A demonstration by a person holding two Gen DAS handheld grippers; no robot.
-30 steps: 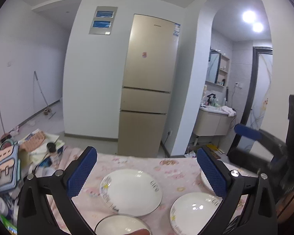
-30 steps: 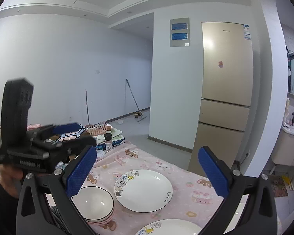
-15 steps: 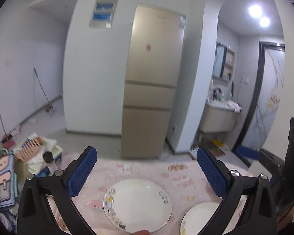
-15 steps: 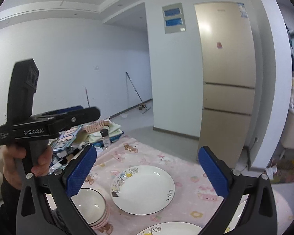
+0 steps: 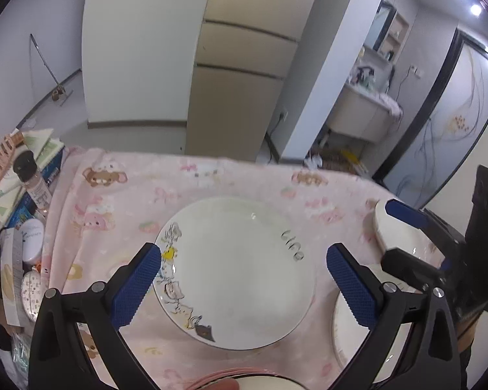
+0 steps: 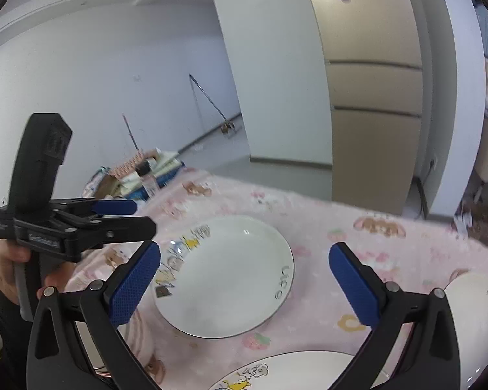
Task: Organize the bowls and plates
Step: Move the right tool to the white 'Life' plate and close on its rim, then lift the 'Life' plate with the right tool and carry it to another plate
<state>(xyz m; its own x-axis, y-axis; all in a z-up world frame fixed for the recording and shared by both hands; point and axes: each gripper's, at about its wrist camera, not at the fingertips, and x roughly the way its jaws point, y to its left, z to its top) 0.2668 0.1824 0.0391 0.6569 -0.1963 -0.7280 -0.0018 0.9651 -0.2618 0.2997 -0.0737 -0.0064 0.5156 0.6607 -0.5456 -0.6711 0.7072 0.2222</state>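
Plate [image 5: 234,273] lies beneath both wide-spread claws, left claw [image 5: 244,279] and right claw [image 6: 244,279], tilted downward.

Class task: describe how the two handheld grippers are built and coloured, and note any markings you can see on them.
The left gripper and right gripper match: black angular frames with silver pivot screws, and fingers faced with blue cross-hatched pads. The right wrist view shows the left gripper's upright black handle and small, blurred pale lettering on its body.

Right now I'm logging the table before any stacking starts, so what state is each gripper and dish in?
left gripper: open, empty, above the centre plate.
right gripper: open, empty.
centre plate: flat on the pink cloth, empty, not gripped.
second plate: flat, nearest the right gripper, cut off by the picture's edge.
dish at the right edge: partly hidden, type unclear.
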